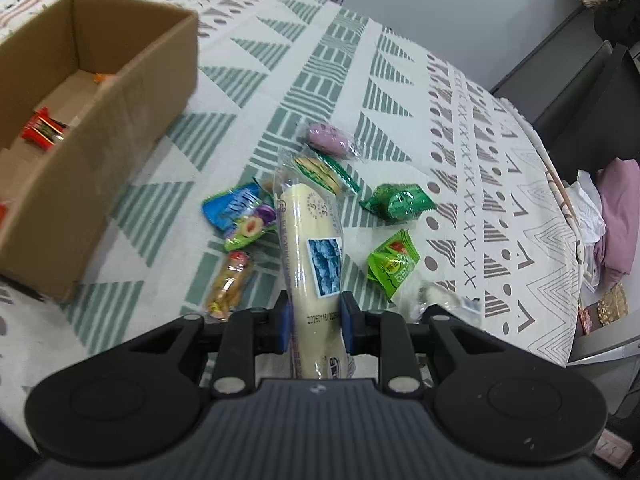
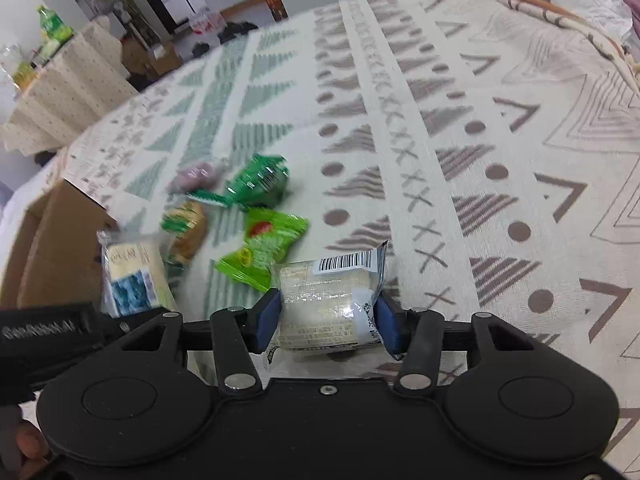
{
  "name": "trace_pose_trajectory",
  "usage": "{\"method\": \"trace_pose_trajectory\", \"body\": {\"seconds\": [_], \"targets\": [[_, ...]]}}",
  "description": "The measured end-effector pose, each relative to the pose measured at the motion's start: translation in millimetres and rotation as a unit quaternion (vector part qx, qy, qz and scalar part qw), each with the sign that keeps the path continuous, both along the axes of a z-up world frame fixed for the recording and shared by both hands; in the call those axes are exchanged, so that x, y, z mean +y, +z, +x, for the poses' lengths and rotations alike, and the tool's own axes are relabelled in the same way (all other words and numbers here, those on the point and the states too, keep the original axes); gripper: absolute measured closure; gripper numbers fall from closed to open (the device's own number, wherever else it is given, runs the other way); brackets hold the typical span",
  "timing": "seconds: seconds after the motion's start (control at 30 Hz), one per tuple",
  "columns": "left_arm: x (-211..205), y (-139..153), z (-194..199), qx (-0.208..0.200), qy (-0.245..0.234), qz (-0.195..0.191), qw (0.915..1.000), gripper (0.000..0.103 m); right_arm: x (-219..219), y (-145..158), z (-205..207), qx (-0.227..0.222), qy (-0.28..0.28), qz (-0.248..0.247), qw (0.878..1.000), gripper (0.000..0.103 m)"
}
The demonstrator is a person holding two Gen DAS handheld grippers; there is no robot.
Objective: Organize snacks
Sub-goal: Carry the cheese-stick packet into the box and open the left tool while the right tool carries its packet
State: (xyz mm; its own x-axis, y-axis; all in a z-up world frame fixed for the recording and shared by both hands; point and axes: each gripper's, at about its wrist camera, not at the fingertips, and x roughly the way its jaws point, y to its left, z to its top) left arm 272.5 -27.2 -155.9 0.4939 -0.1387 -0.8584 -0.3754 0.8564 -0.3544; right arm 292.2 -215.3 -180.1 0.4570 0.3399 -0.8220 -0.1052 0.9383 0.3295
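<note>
My left gripper (image 1: 313,322) is shut on a long cream-white roll in clear wrap (image 1: 310,240), held above the patterned tablecloth. It also shows in the right wrist view (image 2: 130,276) at the left. My right gripper (image 2: 327,320) is shut on a pale wrapped cake with a barcode label (image 2: 328,296). Several loose snacks lie on the cloth: a purple one (image 1: 330,140), a dark green one (image 1: 398,202), a light green one (image 1: 394,264), a blue one (image 1: 234,208). An open cardboard box (image 1: 132,92) stands at the left with a red snack (image 1: 42,128) inside.
The tablecloth (image 1: 460,120) drops off at the right edge, where pink cloth (image 1: 618,216) and dark furniture stand. In the right wrist view the box (image 2: 52,240) is at the left and a second covered table (image 2: 72,88) with bottles stands beyond.
</note>
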Motion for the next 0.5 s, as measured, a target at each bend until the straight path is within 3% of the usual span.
{"method": "trace_pose_trajectory", "body": {"seconds": [0.5], "targets": [[27, 58, -41, -0.043, 0.038, 0.049, 0.9972, 0.079, 14, 50, -19, -0.087, 0.004, 0.089, 0.992, 0.054]]}}
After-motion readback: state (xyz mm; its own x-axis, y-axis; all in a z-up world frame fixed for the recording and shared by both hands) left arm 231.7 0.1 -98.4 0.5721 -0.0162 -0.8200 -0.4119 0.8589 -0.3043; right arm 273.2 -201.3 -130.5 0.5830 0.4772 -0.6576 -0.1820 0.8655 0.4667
